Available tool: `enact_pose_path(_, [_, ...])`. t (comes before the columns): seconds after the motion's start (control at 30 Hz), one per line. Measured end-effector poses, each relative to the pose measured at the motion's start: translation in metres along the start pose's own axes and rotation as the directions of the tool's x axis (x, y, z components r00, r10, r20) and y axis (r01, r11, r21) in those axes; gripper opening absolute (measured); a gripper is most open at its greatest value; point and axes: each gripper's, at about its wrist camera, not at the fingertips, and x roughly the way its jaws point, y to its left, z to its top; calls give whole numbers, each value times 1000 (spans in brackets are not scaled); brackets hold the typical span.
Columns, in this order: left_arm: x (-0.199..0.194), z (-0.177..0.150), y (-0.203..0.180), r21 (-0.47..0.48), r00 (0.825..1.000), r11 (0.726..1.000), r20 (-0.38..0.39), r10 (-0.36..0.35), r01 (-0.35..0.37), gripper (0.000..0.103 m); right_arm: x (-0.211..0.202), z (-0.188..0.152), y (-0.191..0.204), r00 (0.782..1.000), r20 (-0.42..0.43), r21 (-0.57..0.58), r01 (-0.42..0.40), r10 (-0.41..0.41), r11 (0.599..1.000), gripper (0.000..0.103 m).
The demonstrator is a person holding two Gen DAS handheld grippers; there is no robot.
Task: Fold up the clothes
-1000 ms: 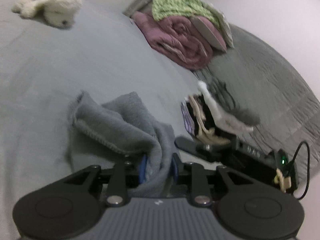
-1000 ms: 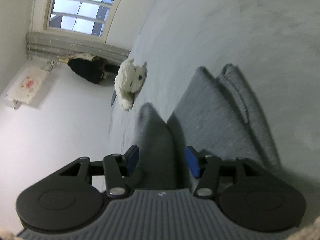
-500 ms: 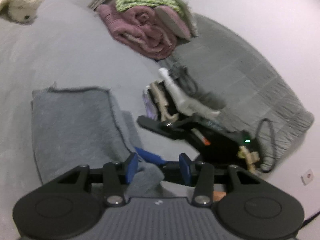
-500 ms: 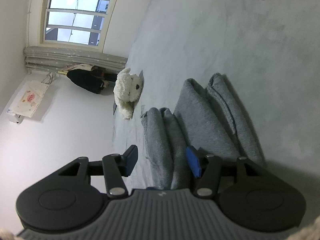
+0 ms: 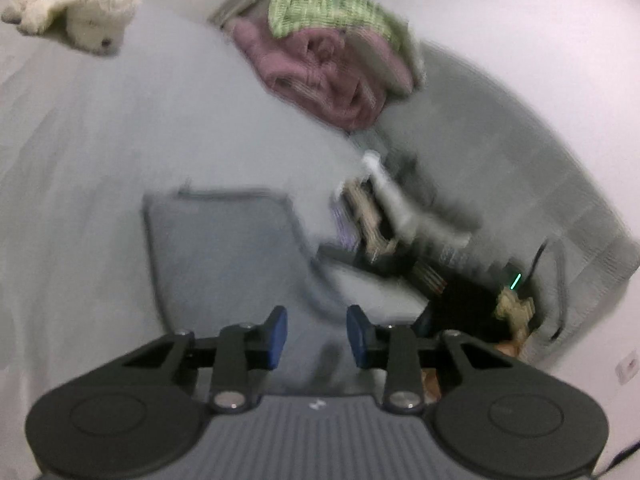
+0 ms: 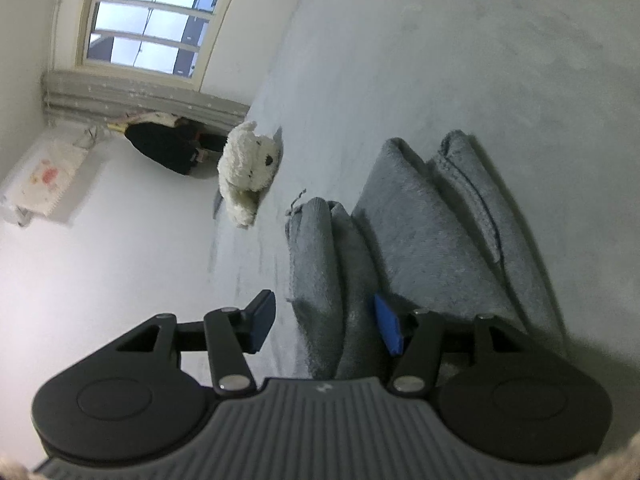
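Note:
A grey fleece garment (image 5: 224, 248) lies folded flat on the grey bed surface. My left gripper (image 5: 316, 336) is open and empty, just above its near edge; this view is blurred. In the right wrist view the same garment (image 6: 432, 216) shows as stacked folds. My right gripper (image 6: 324, 320) is open, with one fold of the cloth lying loosely between its fingers. The right blue pad (image 6: 387, 324) rests against the cloth.
A white plush toy (image 5: 76, 4) lies far left, also in the right wrist view (image 6: 248, 172). A pile of pink and green blankets (image 5: 332, 64) sits at the back. Folded clothes (image 5: 376, 216) and a black device with a cable (image 5: 472, 300) lie to the right.
Both grippers opened and let go of the grey garment, which now lies folded on the bed. The left gripper drew back from the cloth.

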Motion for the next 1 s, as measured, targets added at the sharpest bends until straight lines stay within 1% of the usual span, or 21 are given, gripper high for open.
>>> enact_pose_path(0.07, [9,-10,0,18,999,1000,-41,13,-12,31,4,-3,2,1000,-2,-35,29,-29,999,55])
enact_pose_path(0.17, [16,-20,-8,70,999,997,-51,18,-14,31,11,-7,4,997,-3,-87,74,-74,993,36])
enact_pose_path(0.2, [16,-20,-11,79,999,997,-50,19,-15,31,13,-9,5,996,1,-109,86,-87,990,27])
enact_pose_path(0.23, [15,-20,-13,85,999,996,-47,19,-15,31,15,-11,6,995,7,-131,99,-99,986,26])
enact_pose_path(0.3, [10,-16,-14,81,999,997,-34,3,0,31,13,-13,10,995,22,-157,97,-94,983,24])
enact_pose_path(0.37, [1,-11,-14,71,1000,997,-7,-29,30,31,6,-13,13,998,25,-165,60,-57,985,23])
enact_pose_path(0.47, [-12,-3,-14,69,995,996,69,-68,63,31,-10,-8,15,1000,31,-155,3,2,988,23])
enact_pose_path(0.57, [-15,1,-12,50,990,997,120,-73,67,31,-26,-2,11,998,50,-142,-25,32,990,23])
enact_pose_path(0.67, [-6,2,-12,37,991,998,122,-61,57,31,-34,4,5,997,61,-135,-27,35,990,23])
enact_pose_path(0.73, [4,0,-15,44,993,998,104,-49,45,31,-38,9,-4,998,63,-116,-17,24,993,23])
enact_pose_path(0.9, [20,-9,-21,85,999,996,49,-23,19,31,-41,18,-25,999,51,-74,10,-6,997,23])
enact_pose_path(0.93, [23,-12,-22,100,999,995,38,-10,6,31,-41,18,-28,999,48,-70,20,-17,997,26])
enact_pose_path(1.0, [28,-16,-25,128,1000,992,21,15,-18,31,-44,18,-30,998,46,-73,53,-49,996,28])
